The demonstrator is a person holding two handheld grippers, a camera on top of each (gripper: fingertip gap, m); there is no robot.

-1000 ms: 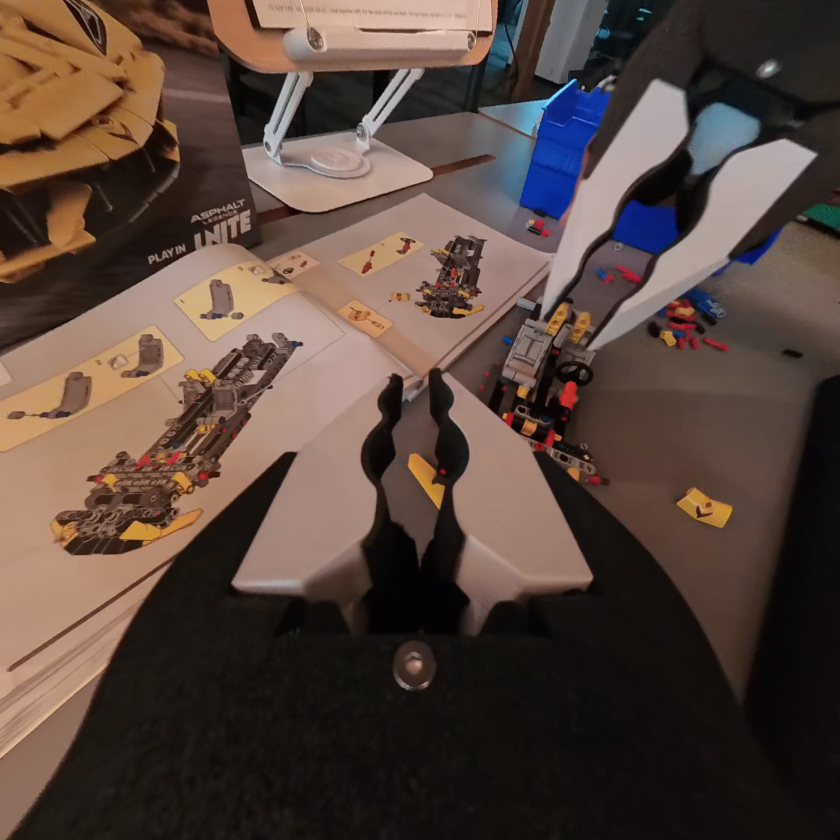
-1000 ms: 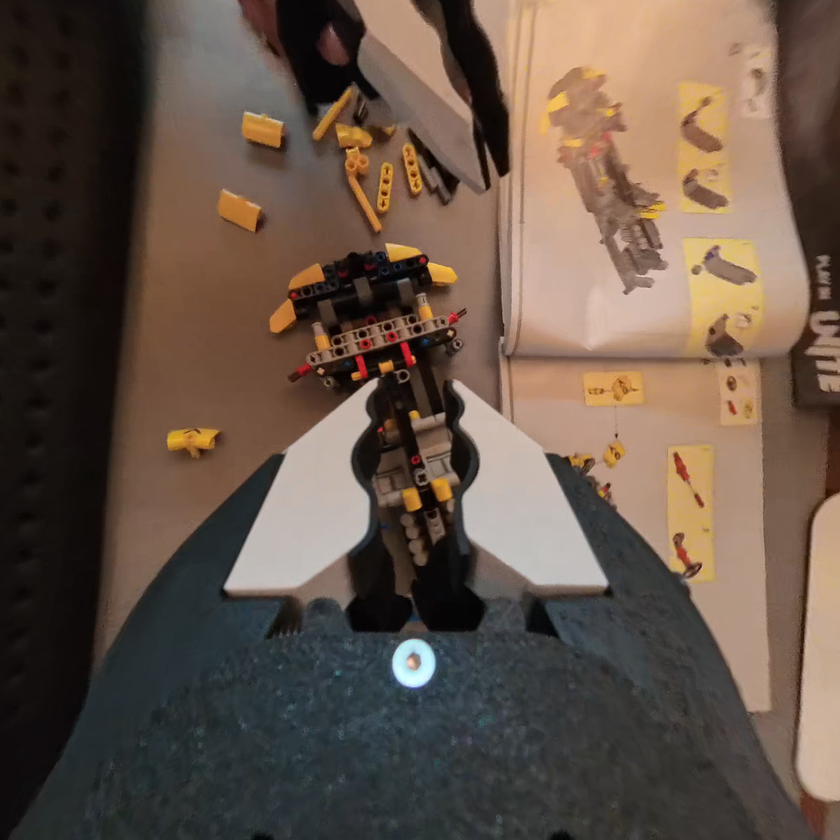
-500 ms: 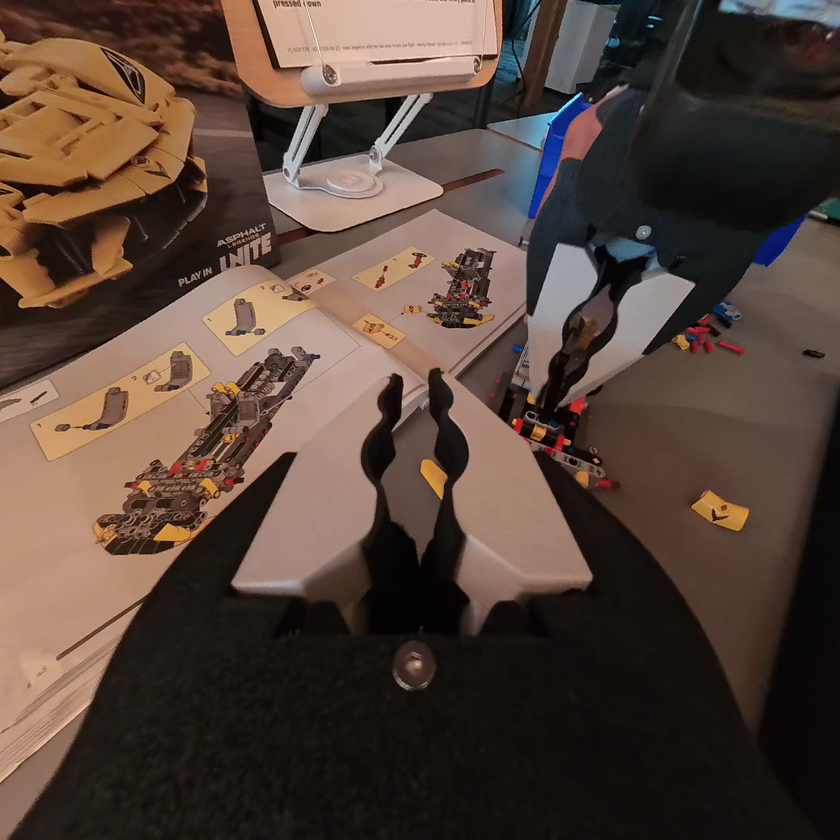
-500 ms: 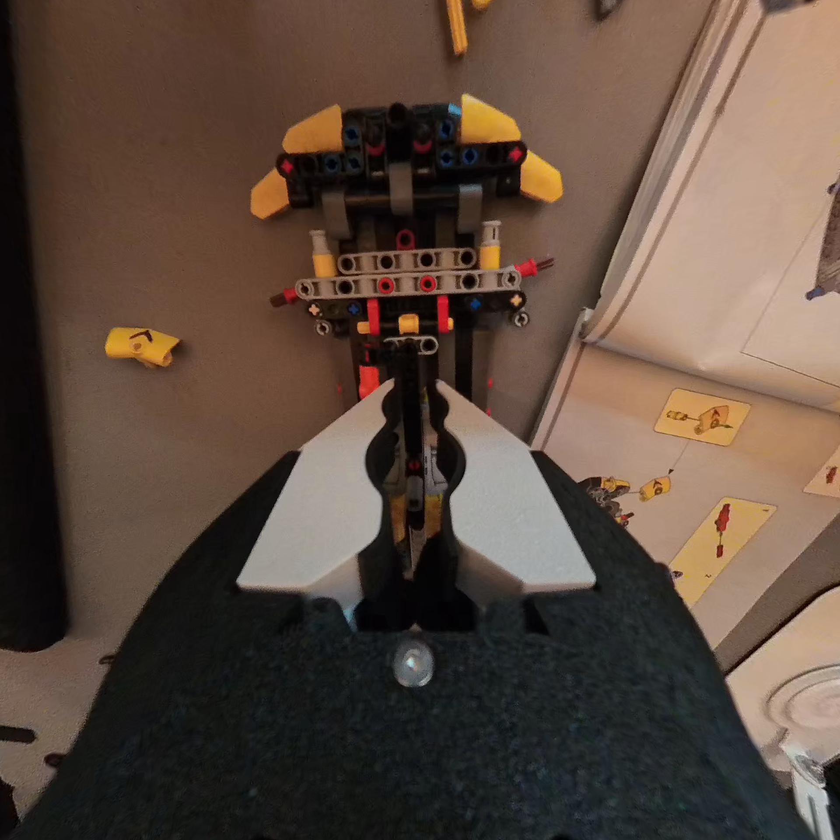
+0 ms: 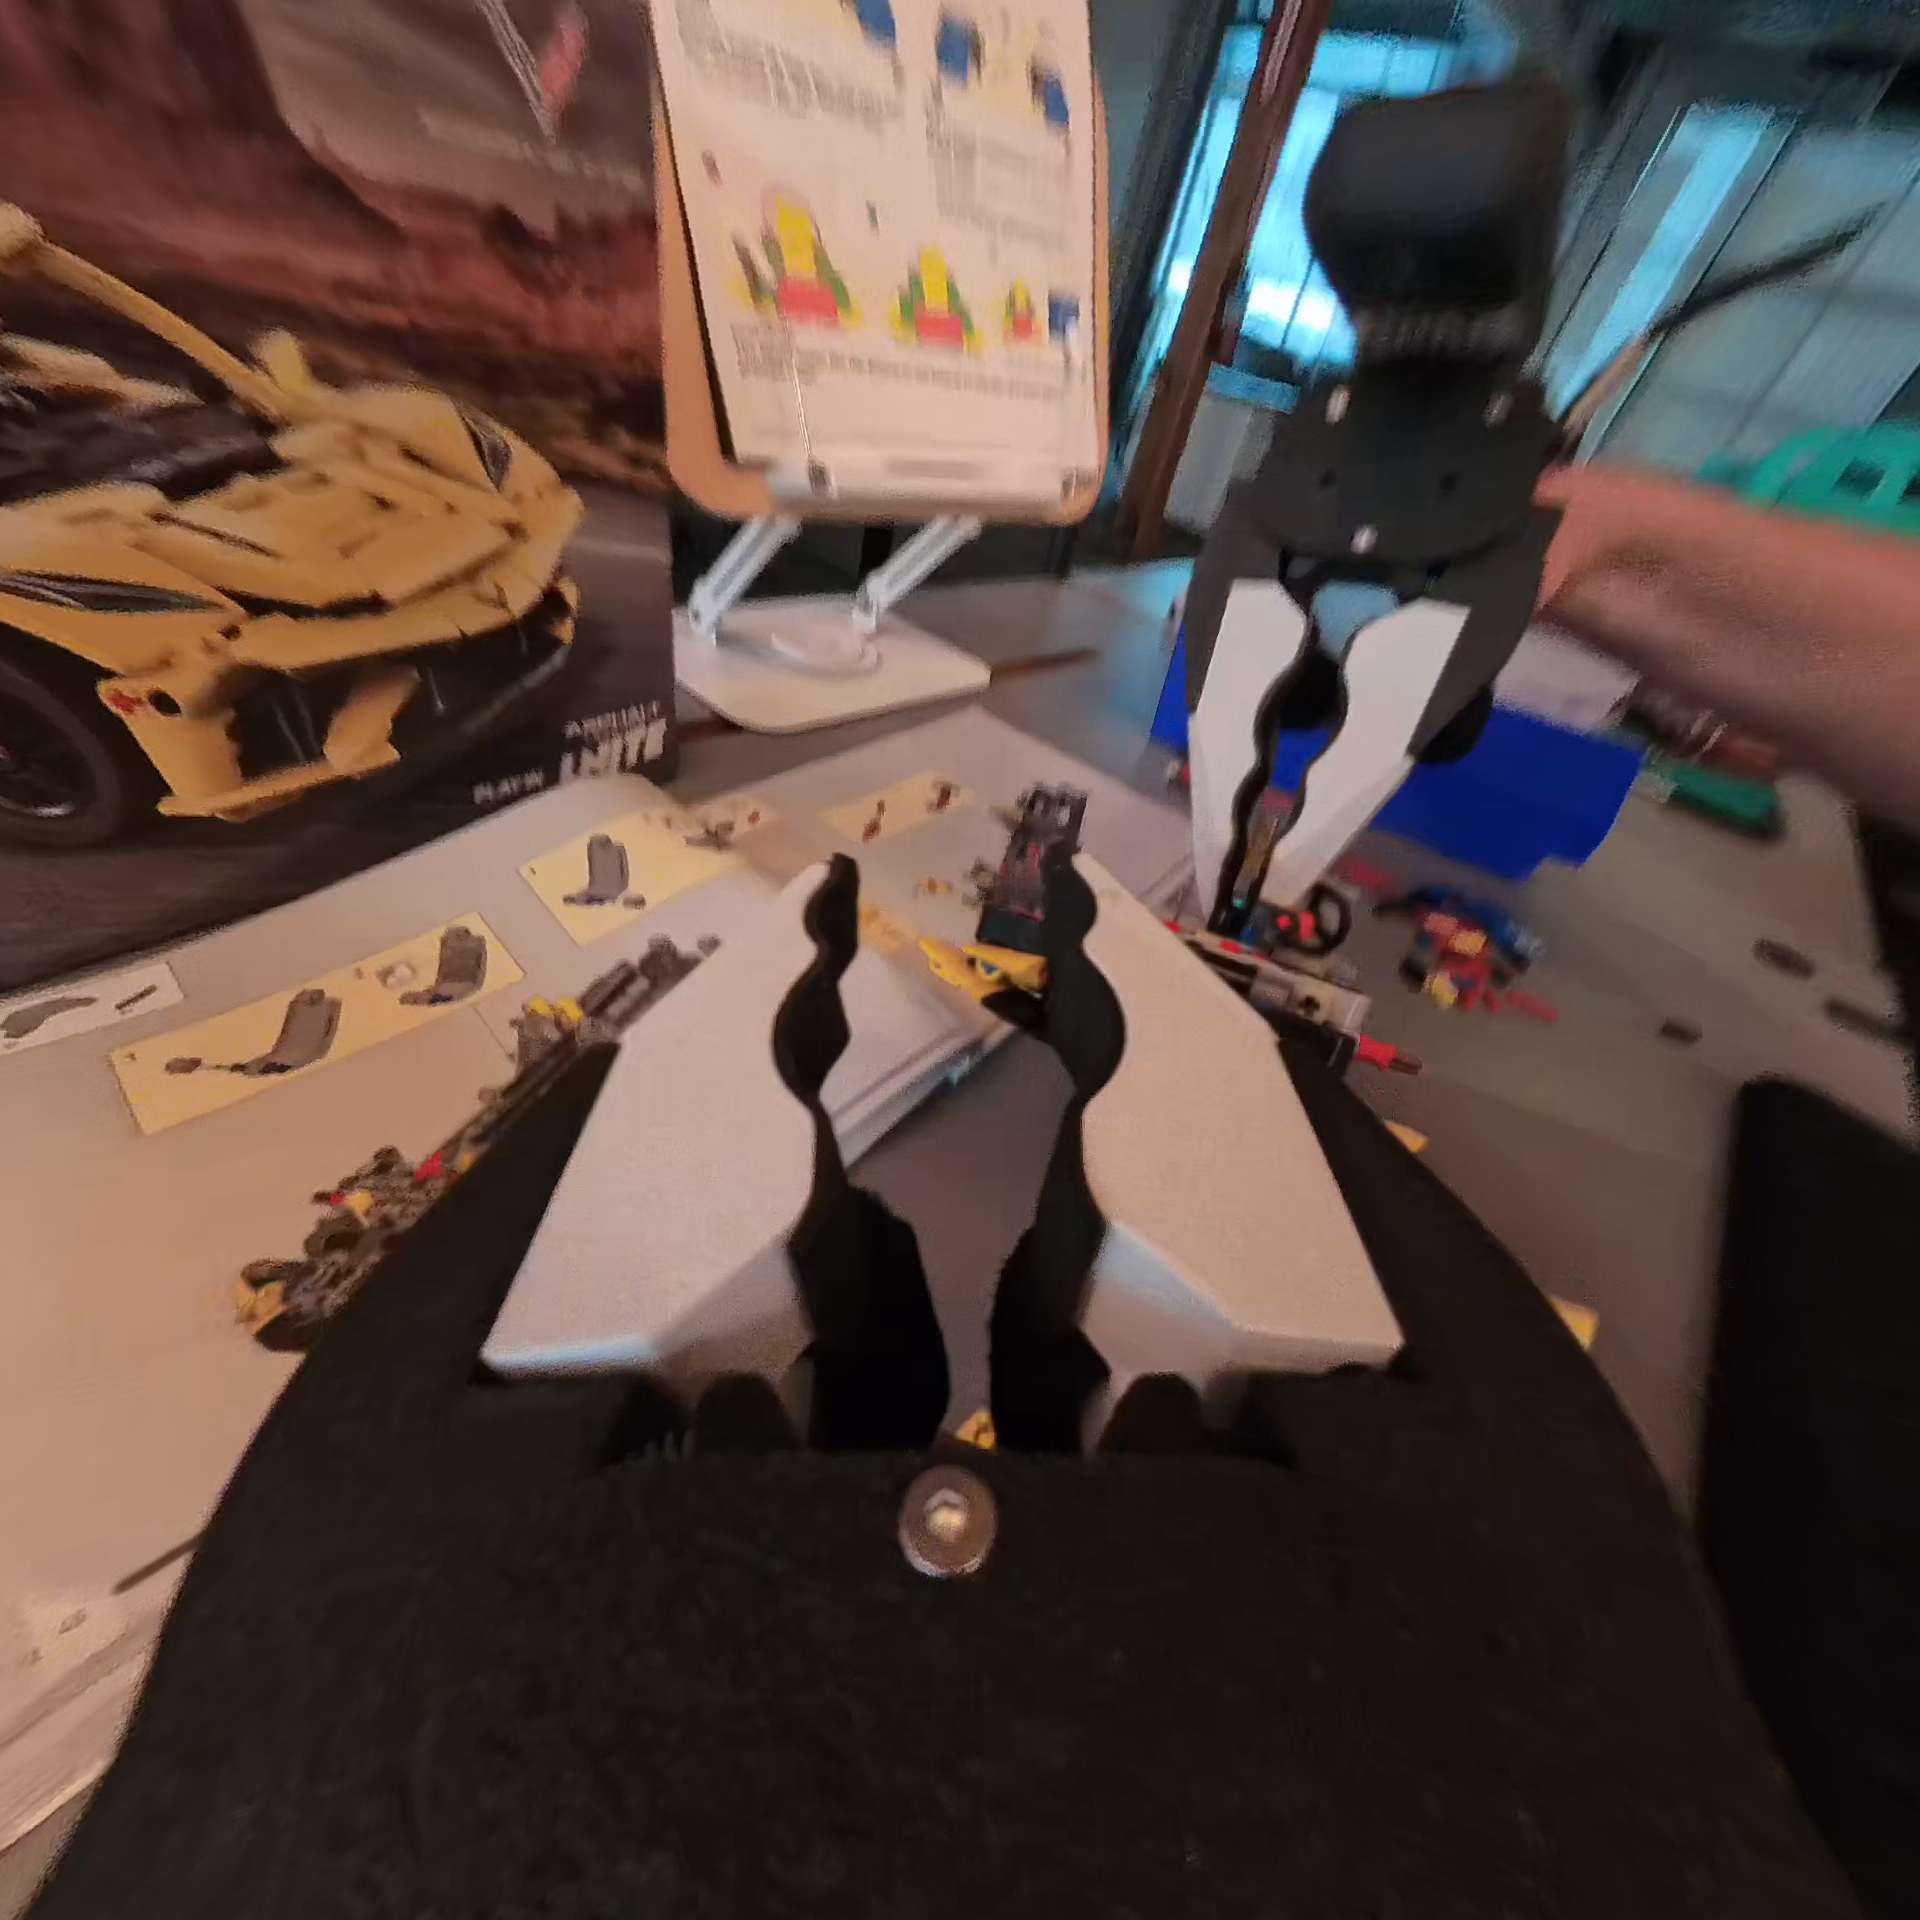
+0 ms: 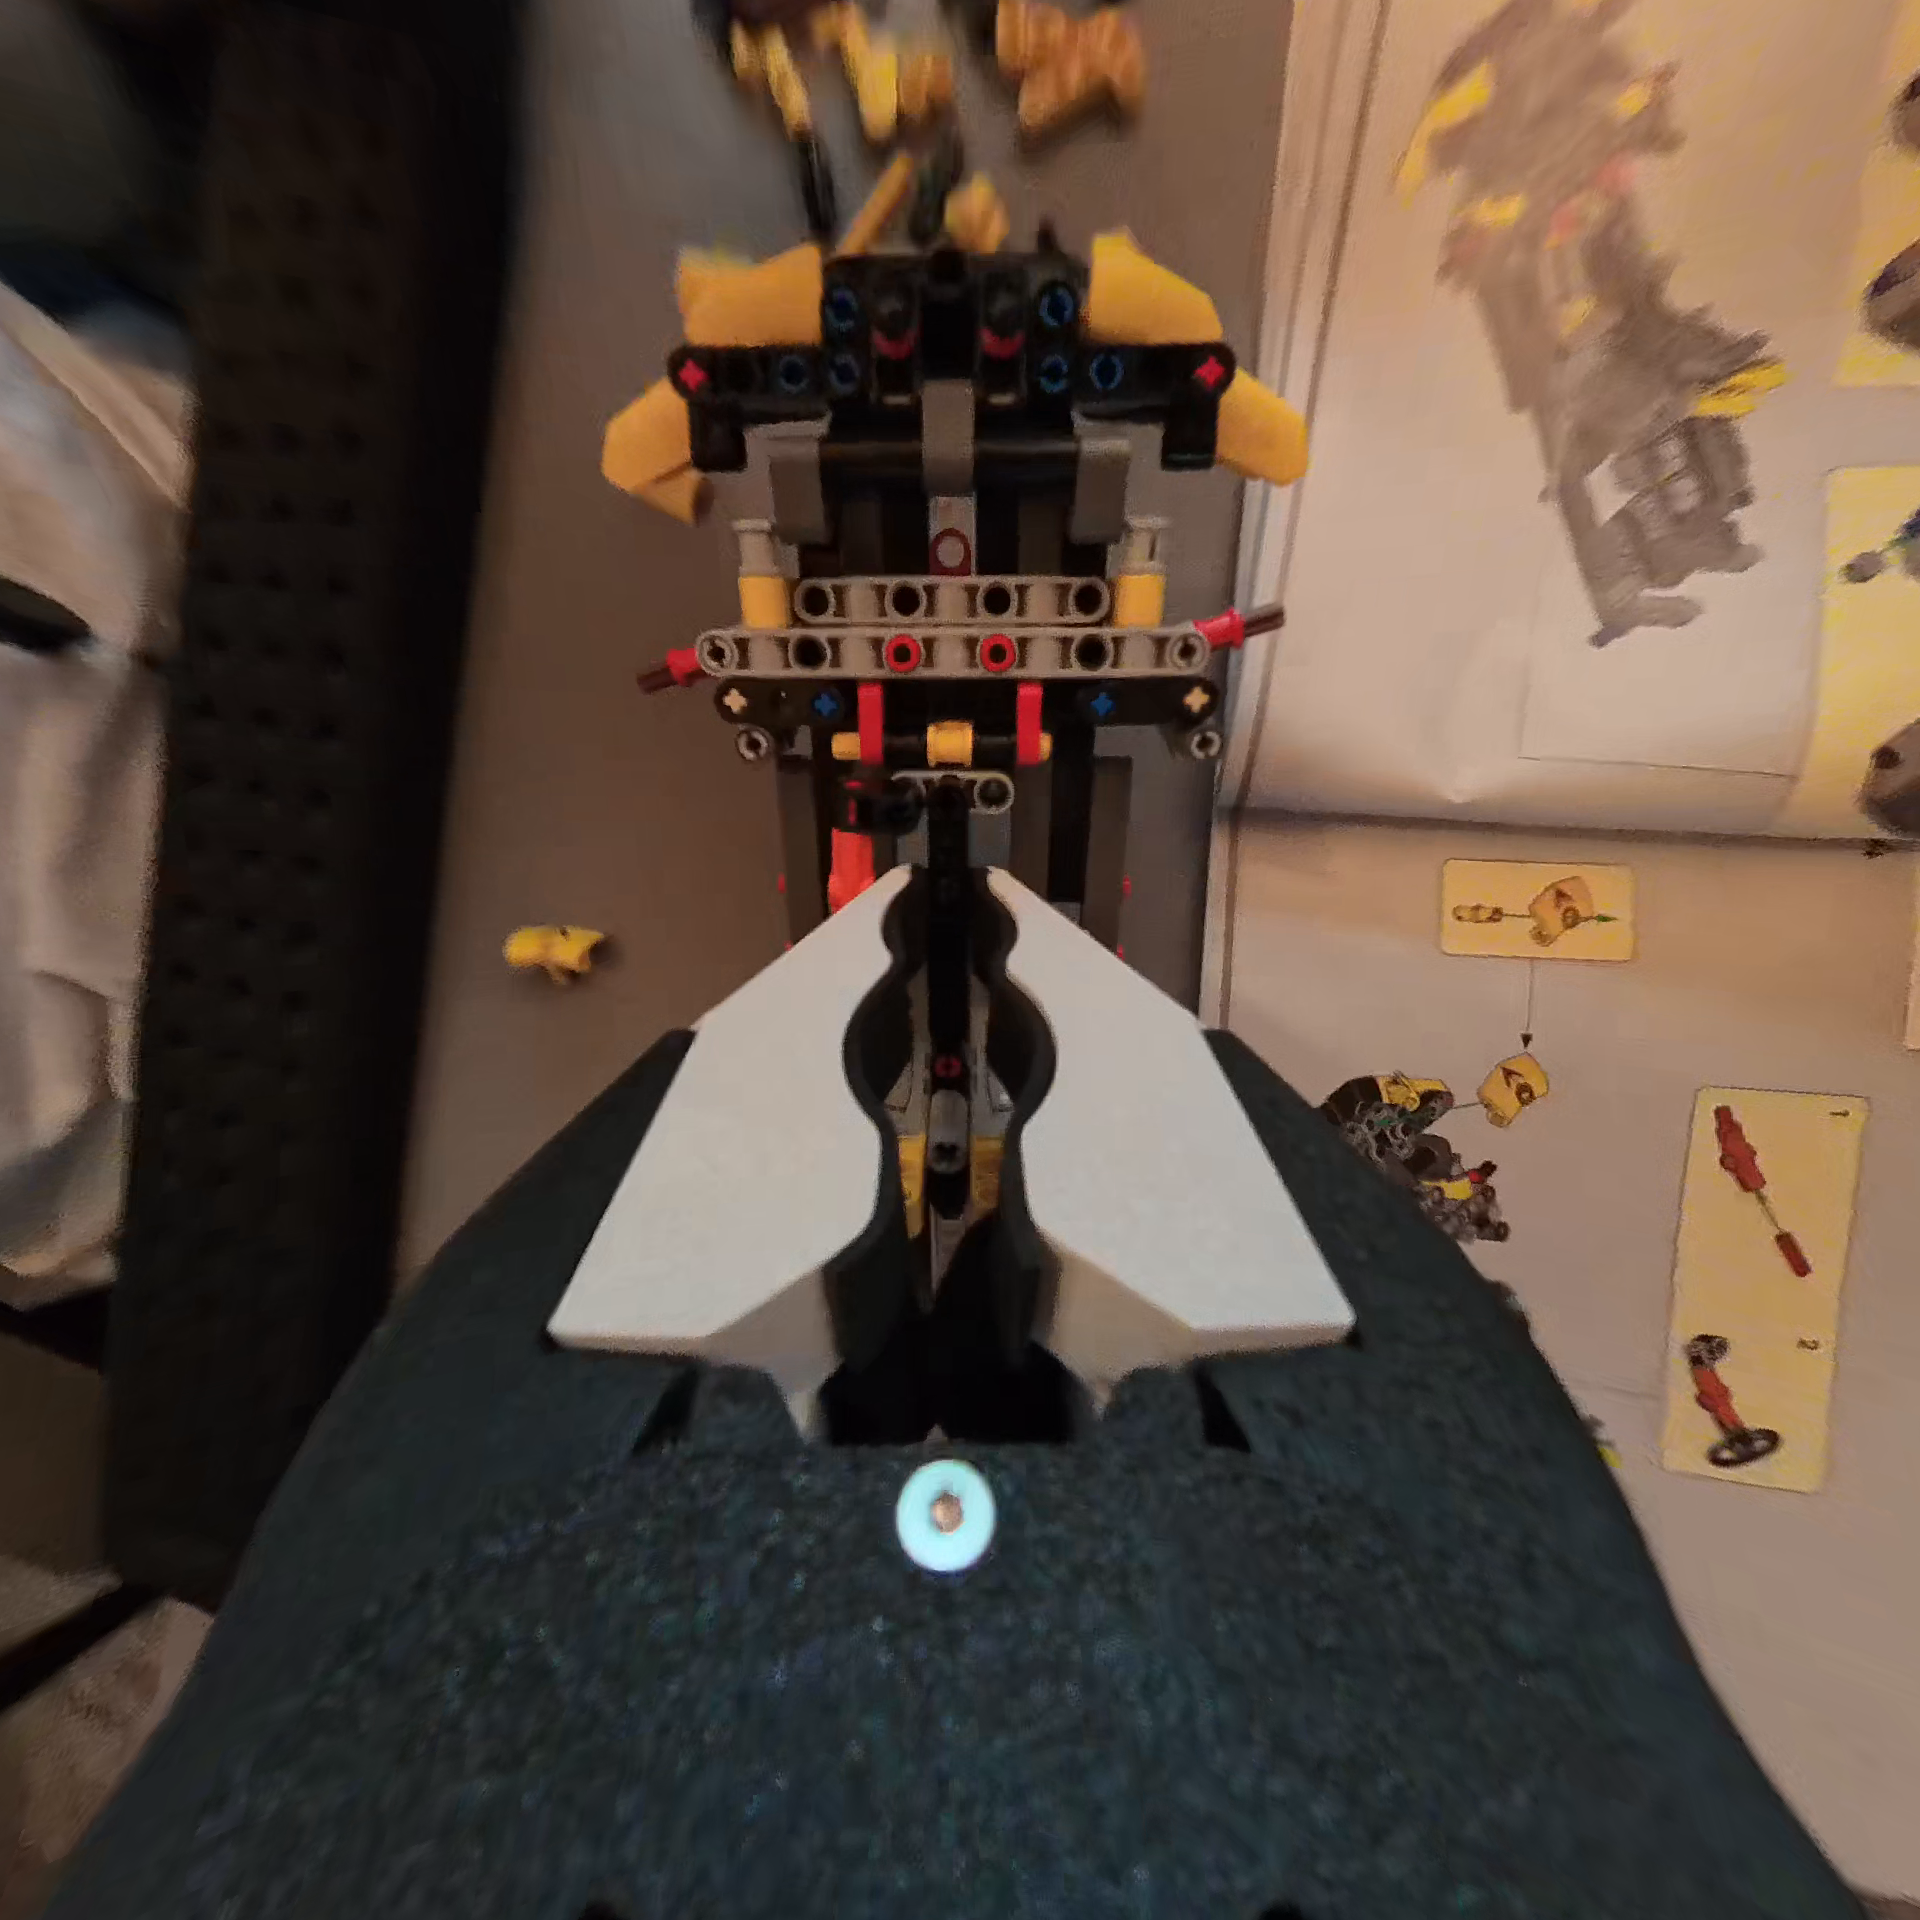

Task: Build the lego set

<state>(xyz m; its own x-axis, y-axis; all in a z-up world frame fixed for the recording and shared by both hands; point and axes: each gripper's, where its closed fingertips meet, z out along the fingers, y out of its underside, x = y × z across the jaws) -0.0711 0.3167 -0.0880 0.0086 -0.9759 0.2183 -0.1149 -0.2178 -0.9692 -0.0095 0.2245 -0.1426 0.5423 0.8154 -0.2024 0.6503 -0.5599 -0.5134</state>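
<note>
The part-built lego chassis [image 6: 951, 649], black and grey with yellow fenders and red pins, lies on the grey table. My right gripper [image 6: 951, 878] is shut on the thin black centre beam at its near end. In the left wrist view the right gripper [image 5: 1252, 894] points down onto the chassis [image 5: 1294, 992], with a person's hand [image 5: 1714, 634] behind it. My left gripper [image 5: 951, 904] is open and empty. It hovers above the edge of the open instruction booklet [image 5: 343, 1029], to the left of the chassis.
The set's box with a yellow car picture [image 5: 291, 582] and a tablet stand [image 5: 831, 675] stand behind the booklet. A blue bin [image 5: 1507, 790] and loose small parts [image 5: 1455, 945] lie at the right. A yellow piece [image 6: 556, 951] and more yellow parts [image 6: 935, 83] lie near the chassis. Across from one pair of fingers to the other is roughly 12 cm. My right tips are roughly 15 cm from the yellow piece [image 6: 556, 951].
My left gripper's jaws have opened wide and its view has tilted up. My right gripper closed on the chassis's centre beam and keeps hold.
</note>
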